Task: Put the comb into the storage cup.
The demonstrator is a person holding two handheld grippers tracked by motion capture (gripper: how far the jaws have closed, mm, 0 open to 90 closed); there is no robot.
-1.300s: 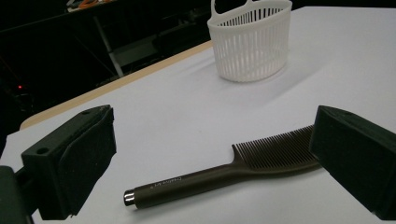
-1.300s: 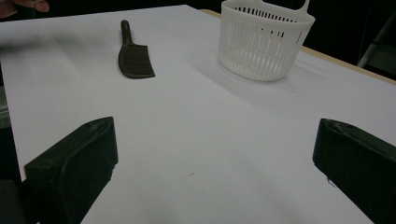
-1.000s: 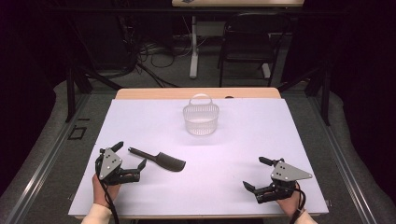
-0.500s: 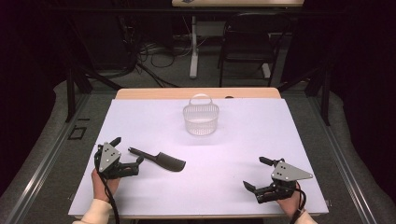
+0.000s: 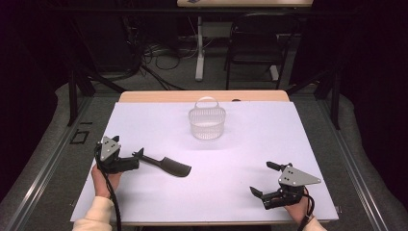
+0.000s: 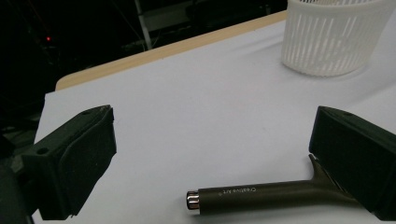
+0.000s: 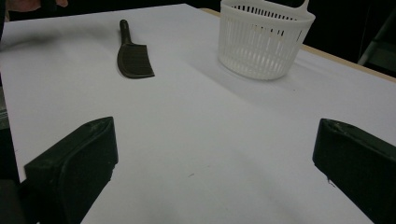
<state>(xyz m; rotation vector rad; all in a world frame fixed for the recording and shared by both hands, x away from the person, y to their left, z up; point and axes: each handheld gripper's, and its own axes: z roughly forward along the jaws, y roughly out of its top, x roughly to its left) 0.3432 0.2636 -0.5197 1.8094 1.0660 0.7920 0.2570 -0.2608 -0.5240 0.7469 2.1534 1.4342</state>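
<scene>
— What lies on the white surface [image 5: 288, 130]?
— A white basket [image 5: 207, 123] at upper centre, a dark comb [image 5: 169, 165] at lower left.
— And the tools?
— The left tool [image 5: 138, 157], jaws spread, brackets the comb's handle tip. The right tool [image 5: 263, 179] gapes over bare surface at lower right.

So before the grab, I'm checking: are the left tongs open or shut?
Open. The left tongs have their jaws spread wide, with the black comb handle lying on the table between them, ungripped.
</scene>
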